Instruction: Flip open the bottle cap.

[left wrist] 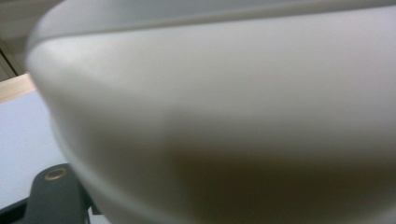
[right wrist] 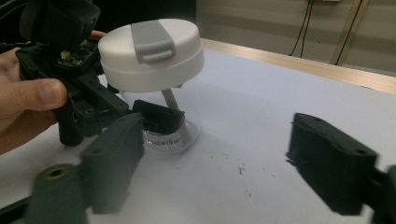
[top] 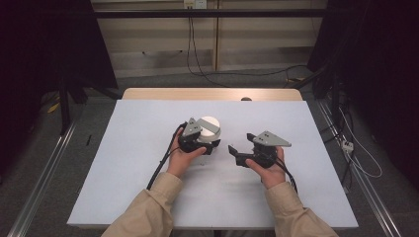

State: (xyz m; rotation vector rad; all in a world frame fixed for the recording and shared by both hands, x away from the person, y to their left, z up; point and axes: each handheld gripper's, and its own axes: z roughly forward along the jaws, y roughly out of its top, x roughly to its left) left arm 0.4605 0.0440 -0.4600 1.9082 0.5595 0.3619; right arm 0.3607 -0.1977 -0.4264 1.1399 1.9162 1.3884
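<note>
Clamping the clear bottle (right wrist: pixel 163 130) low on its body, the left gripper (top: pixel 206 146) keeps it upright on the white table (top: pixel 148 163), centre-left. White lid (right wrist: pixel 152 53) on top. Right gripper (top: pixel 238 153) hangs just right of it, jaws parted, nothing between them.

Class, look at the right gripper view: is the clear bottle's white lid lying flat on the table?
No: the white lid with grey flap sits atop the clear bottle, gripped by the left claw.
</note>
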